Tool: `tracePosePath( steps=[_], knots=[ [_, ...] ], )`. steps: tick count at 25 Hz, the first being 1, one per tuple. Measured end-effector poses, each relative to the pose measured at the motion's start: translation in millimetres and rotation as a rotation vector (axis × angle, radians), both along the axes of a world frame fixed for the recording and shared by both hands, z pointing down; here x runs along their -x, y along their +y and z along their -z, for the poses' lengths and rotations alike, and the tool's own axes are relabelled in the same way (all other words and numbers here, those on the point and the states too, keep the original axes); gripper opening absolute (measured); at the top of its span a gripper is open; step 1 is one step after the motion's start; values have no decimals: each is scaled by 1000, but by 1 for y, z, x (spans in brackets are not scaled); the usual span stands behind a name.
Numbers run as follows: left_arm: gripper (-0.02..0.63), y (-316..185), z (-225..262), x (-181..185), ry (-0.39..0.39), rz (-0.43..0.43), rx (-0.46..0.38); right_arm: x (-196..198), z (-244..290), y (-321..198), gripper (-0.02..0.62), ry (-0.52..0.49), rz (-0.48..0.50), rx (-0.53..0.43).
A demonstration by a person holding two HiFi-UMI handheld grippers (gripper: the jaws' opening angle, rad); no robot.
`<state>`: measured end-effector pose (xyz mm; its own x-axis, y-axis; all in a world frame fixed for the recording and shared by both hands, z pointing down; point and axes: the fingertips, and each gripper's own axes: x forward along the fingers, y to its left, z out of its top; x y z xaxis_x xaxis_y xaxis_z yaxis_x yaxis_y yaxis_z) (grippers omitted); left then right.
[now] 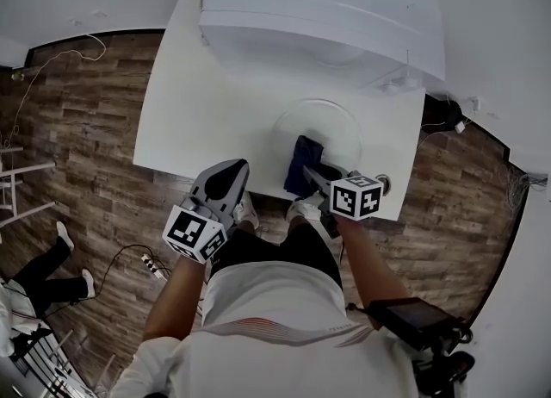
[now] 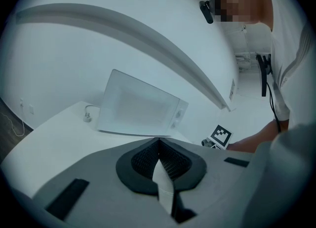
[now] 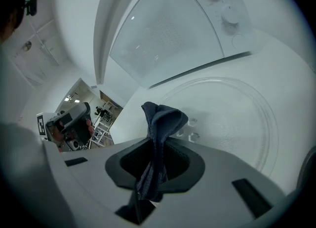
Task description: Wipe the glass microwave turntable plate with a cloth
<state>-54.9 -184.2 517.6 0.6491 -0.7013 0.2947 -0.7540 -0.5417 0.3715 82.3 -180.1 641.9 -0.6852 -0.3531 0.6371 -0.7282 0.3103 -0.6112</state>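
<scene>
My right gripper pinches the soft cloth; my left gripper is closed on nothing. The glass plate looks slippery and breakable; I'd steady its rim.

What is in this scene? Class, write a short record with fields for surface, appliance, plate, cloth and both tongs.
Surface: white table
Appliance: white microwave, at the table's back
Plate: glass turntable plate, flat on the table
Cloth: dark blue cloth, at the plate's near edge
Holding: right tongs, shut on the cloth
Idle: left tongs, shut, empty
</scene>
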Motion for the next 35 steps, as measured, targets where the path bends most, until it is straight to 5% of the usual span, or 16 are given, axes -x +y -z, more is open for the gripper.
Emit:
tracePosePath(
  steps=[28, 32, 35],
  knots=[
    [11, -1, -4, -102, -3, -115, -5, -145, -1, 18, 61, 51, -189, 12],
    [11, 2, 0, -102, -14, -109, -15, -135, 18, 13, 61, 10, -168, -61],
    [11, 1, 9, -98, -17, -77, -31, -123, 59, 1, 61, -74, -140, -212]
  ],
)
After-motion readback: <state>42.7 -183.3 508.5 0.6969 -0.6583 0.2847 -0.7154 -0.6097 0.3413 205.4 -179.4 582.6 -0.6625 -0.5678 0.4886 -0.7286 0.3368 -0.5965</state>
